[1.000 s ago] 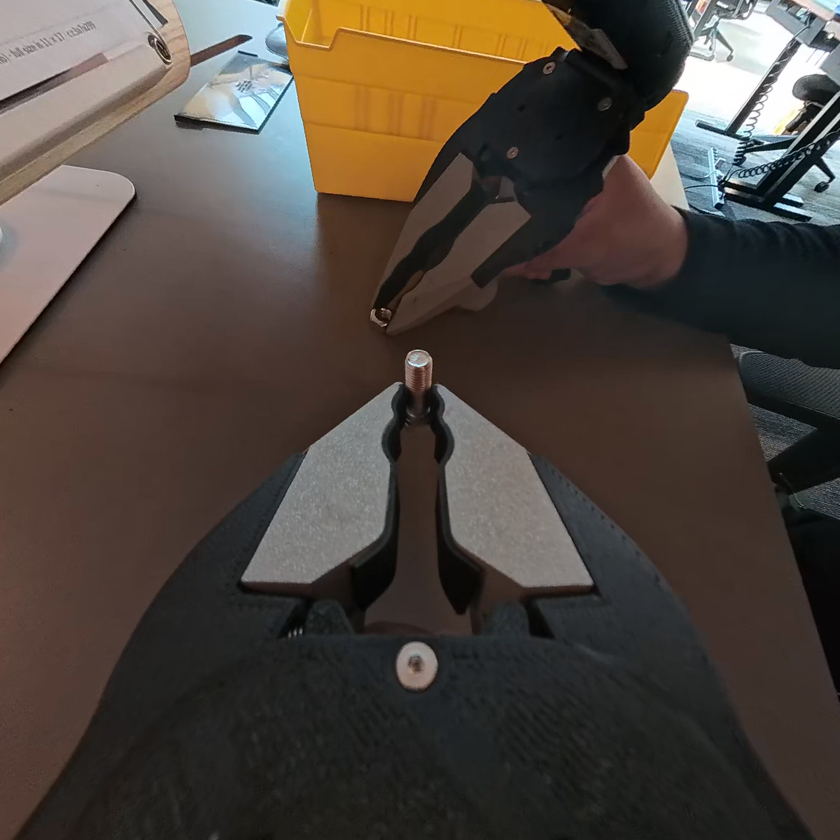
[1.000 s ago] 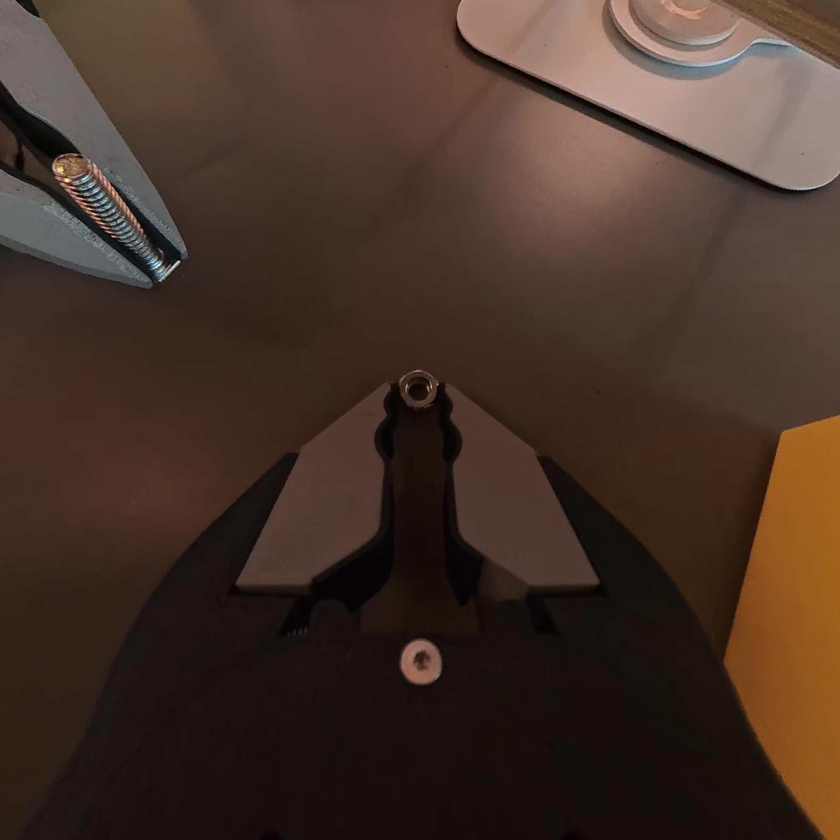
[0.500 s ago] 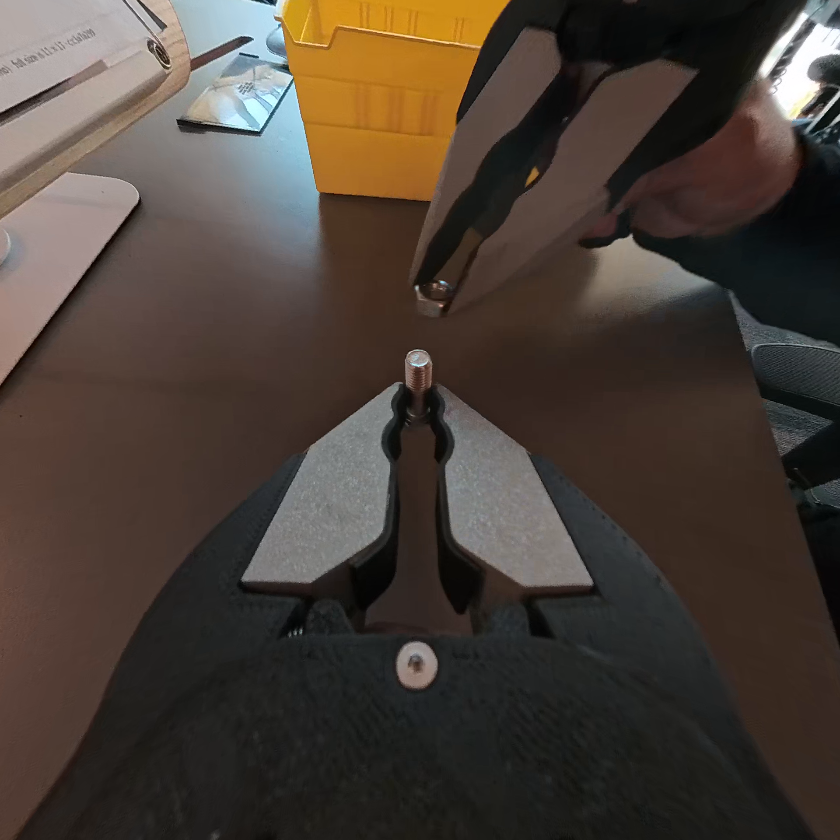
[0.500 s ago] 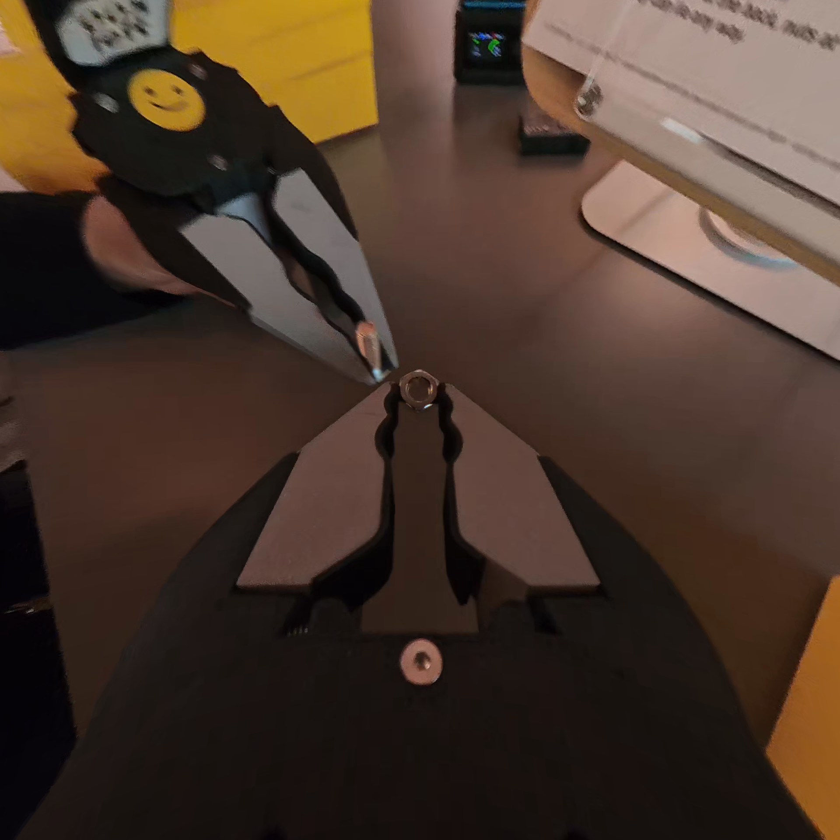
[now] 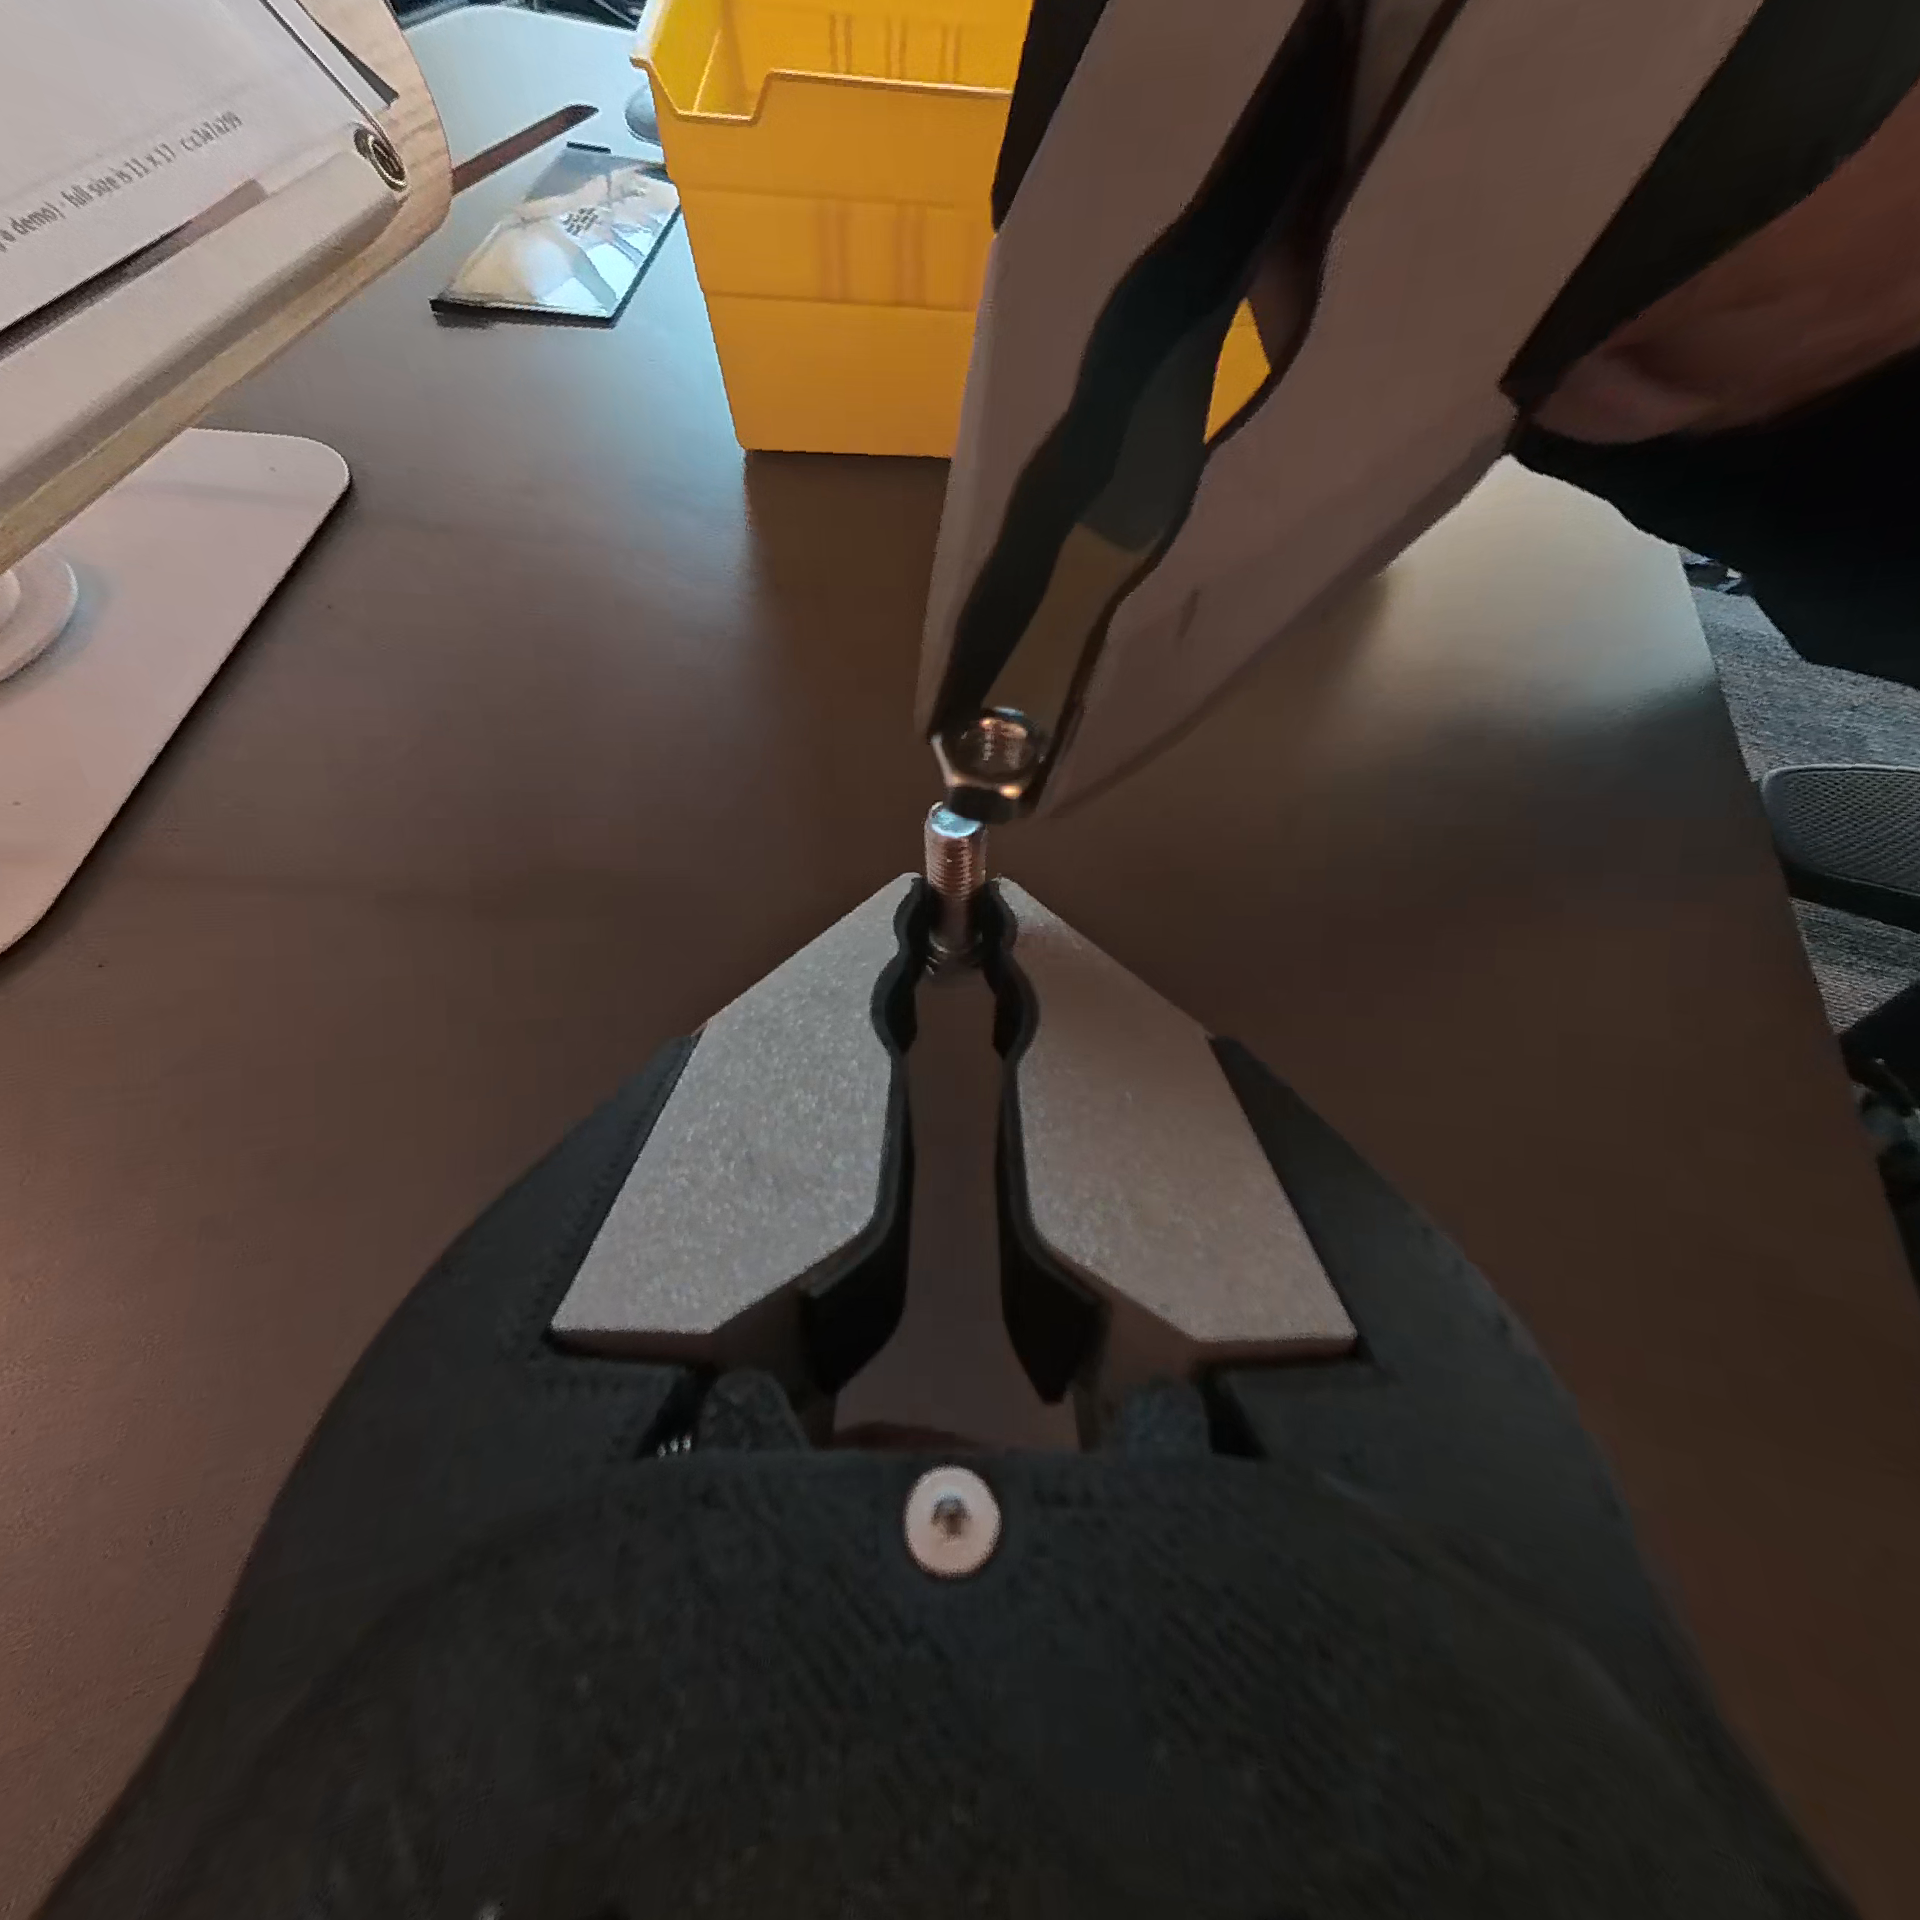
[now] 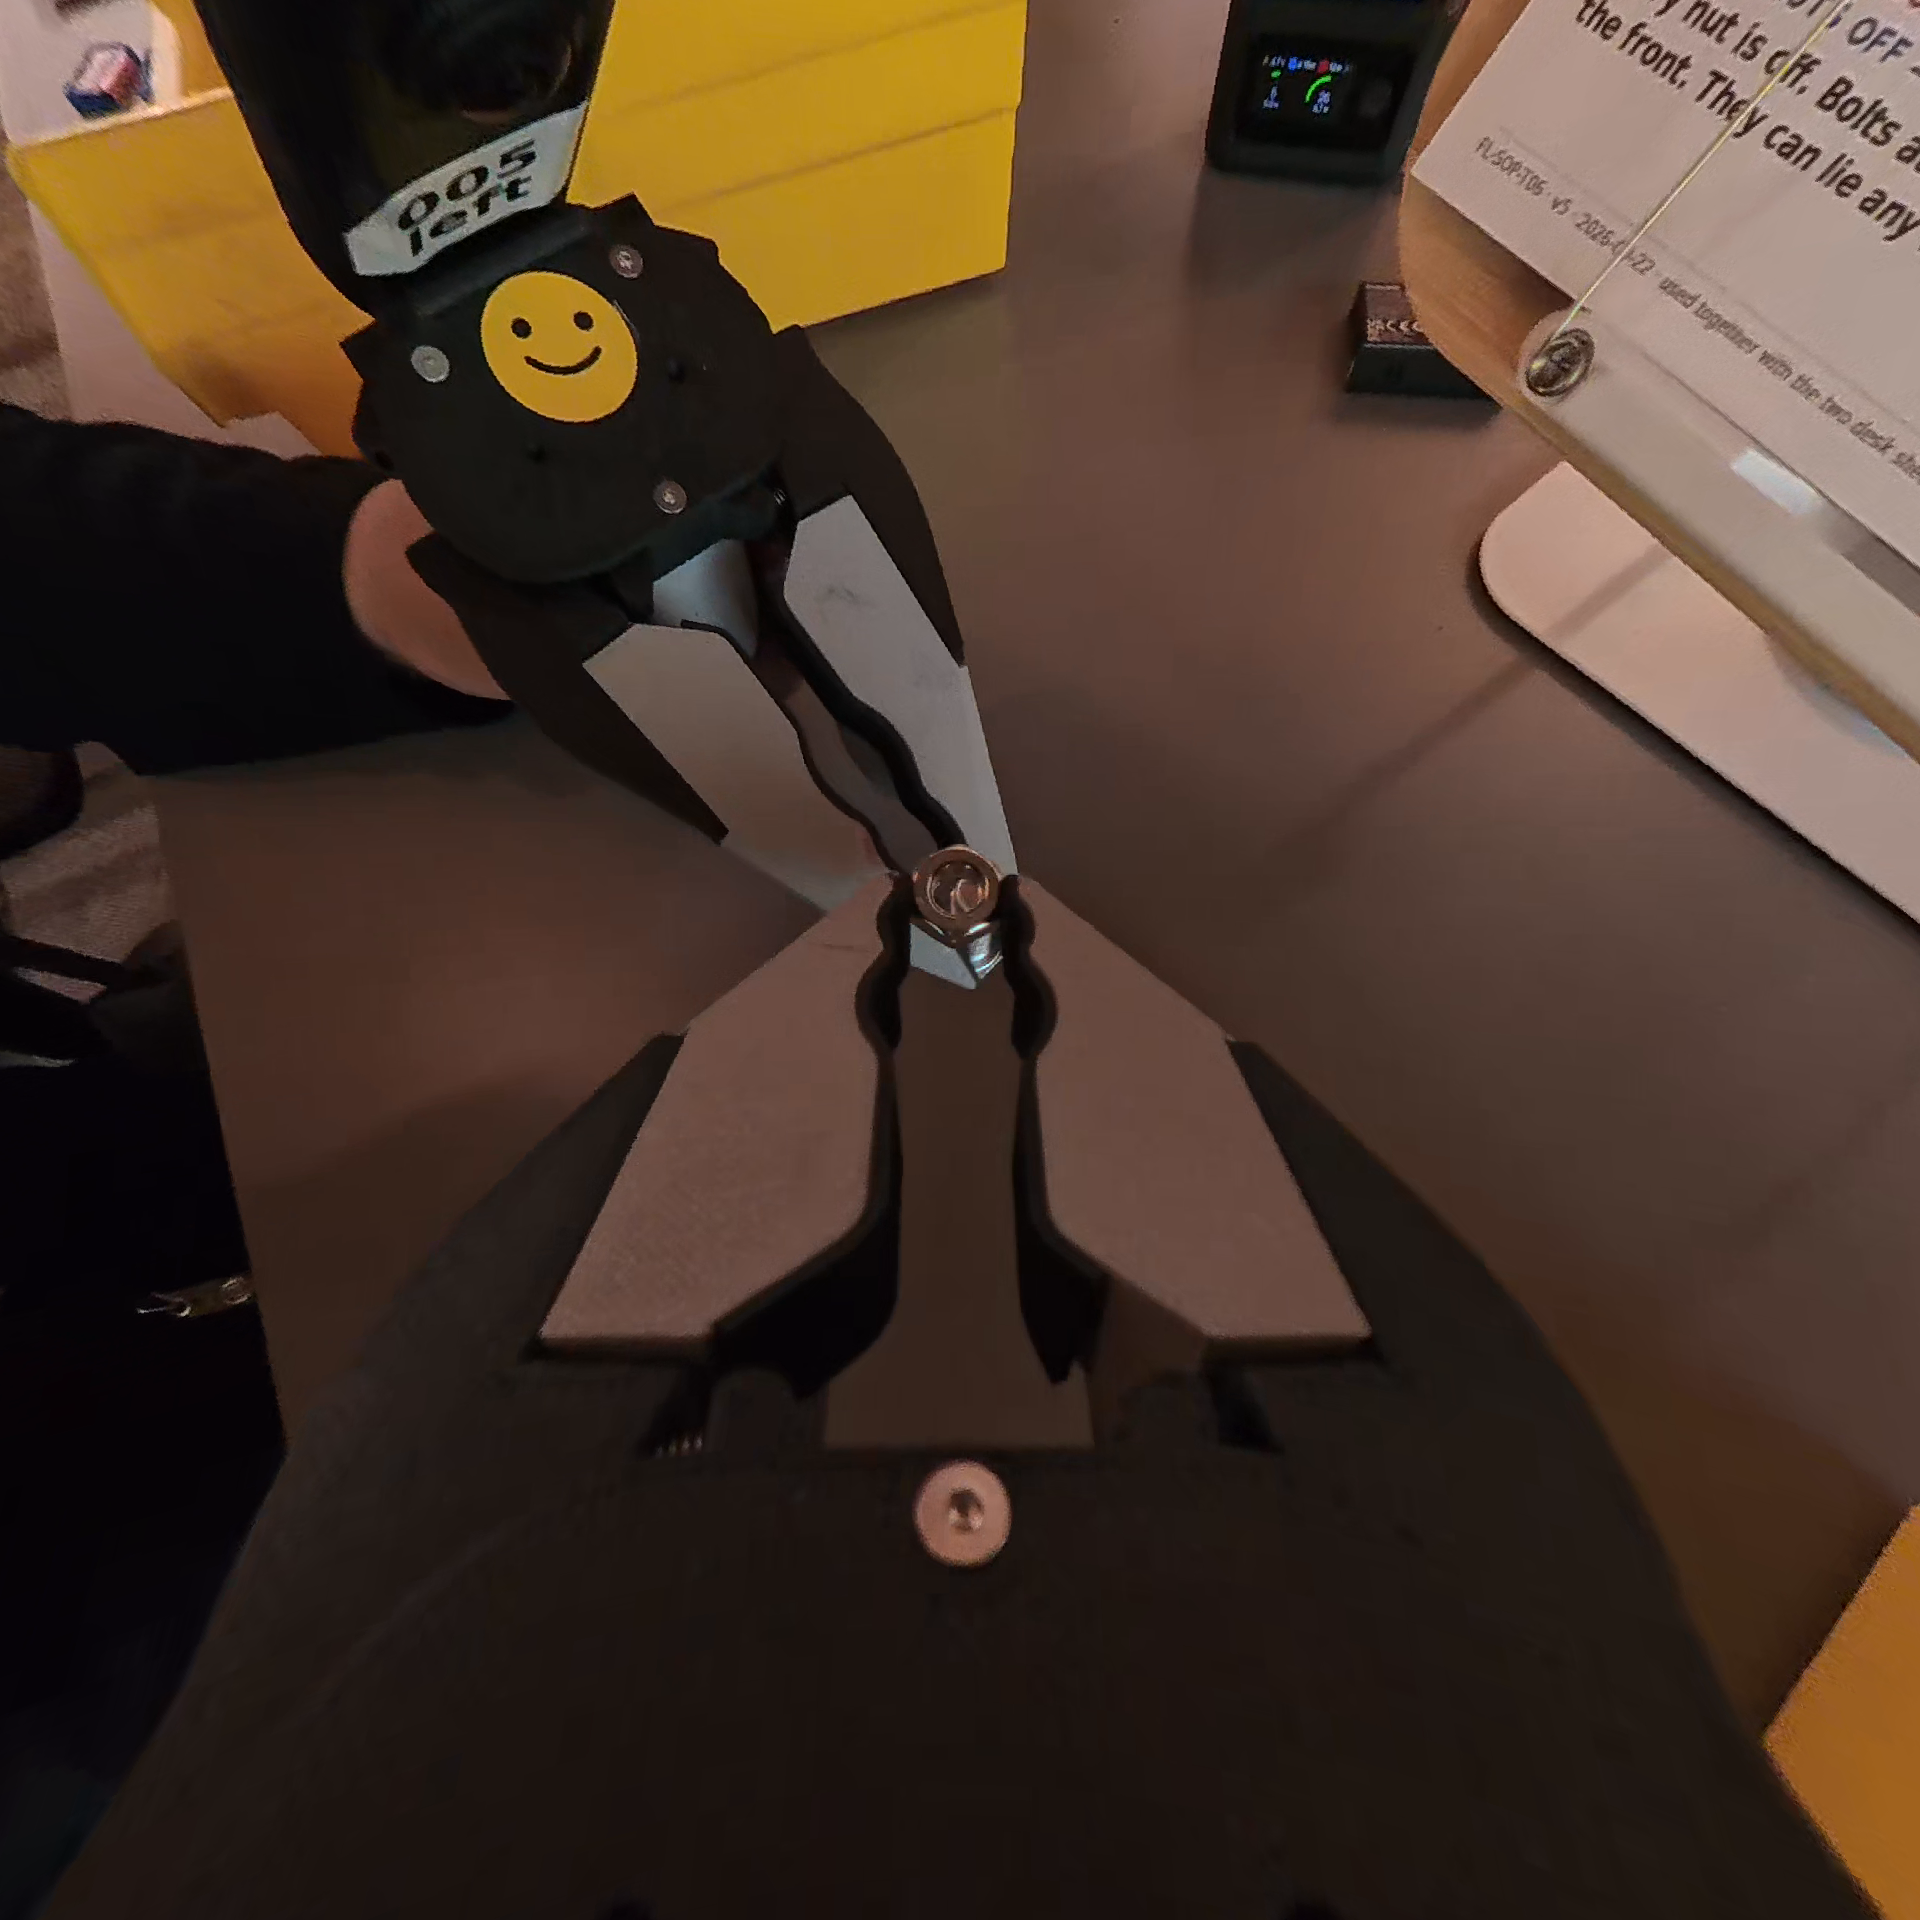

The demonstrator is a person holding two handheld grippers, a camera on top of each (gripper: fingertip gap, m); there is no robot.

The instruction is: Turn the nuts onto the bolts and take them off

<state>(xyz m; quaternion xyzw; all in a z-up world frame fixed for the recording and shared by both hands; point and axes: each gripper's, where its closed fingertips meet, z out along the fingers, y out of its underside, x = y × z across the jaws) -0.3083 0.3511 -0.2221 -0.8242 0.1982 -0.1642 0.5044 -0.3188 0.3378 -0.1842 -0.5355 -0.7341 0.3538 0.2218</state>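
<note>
Steel on steel now: the left gripper point(image 5: 954, 914) clamps the bolt point(image 5: 951, 868) upright, the right gripper point(image 6: 956, 904) pinches the nut point(image 5: 995, 756) just above its tip, slightly off-centre, so I'd square them before turning.

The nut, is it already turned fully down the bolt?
No, the nut sits only at the tip of the bolt, whose thread below is bare.
</note>
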